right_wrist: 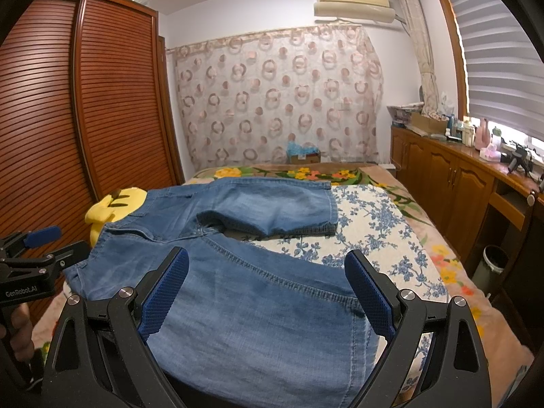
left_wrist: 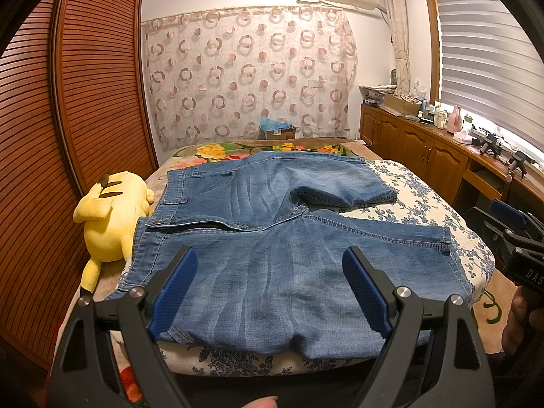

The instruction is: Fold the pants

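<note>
Blue denim shorts [left_wrist: 272, 238] lie spread flat on the bed, waistband to the left, two legs pointing right. They also show in the right wrist view [right_wrist: 258, 292]. My left gripper [left_wrist: 270, 261] is open and empty, hovering over the near leg close to the waistband. My right gripper [right_wrist: 267, 265] is open and empty over the near leg, toward its hem. The right gripper also shows at the right edge of the left wrist view [left_wrist: 510, 234]; the left gripper shows at the left edge of the right wrist view [right_wrist: 37, 248].
A yellow plush toy [left_wrist: 108, 217] lies on the bed left of the waistband. A floral sheet [left_wrist: 418, 200] covers the bed. A wooden wardrobe [left_wrist: 68, 136] stands left, a cabinet with bottles [left_wrist: 425, 139] right, a bin [right_wrist: 493, 265] beside the bed.
</note>
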A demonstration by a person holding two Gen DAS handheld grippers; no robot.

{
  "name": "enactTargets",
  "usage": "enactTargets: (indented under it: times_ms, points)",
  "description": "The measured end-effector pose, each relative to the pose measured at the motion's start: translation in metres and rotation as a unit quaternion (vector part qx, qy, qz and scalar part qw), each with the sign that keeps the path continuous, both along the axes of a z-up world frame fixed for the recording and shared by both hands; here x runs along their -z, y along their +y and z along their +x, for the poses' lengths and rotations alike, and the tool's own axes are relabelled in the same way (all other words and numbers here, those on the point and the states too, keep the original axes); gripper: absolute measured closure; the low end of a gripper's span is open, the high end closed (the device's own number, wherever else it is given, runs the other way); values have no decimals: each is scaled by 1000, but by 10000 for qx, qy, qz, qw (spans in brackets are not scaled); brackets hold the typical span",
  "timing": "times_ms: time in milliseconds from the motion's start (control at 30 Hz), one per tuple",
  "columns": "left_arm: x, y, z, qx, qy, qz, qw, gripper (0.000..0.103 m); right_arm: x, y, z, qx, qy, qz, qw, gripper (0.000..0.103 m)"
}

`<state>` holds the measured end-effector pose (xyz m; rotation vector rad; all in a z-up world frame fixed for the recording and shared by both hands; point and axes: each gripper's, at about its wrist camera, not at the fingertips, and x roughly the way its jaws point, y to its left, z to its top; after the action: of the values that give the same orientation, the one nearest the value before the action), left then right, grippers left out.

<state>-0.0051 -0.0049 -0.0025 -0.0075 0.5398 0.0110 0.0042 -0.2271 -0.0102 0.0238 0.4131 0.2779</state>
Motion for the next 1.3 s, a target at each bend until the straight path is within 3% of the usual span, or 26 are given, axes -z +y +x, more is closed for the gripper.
enactTargets:
  times_ms: [967, 1300]
  points:
    - [7, -6, -1, 27, 39, -13, 10000, 15, 1, -2, 1, -2, 13, 4, 10000, 8]
    - [30, 2, 18, 291, 518, 43, 9982, 15, 13, 0, 4, -6, 255, -43, 9997, 8]
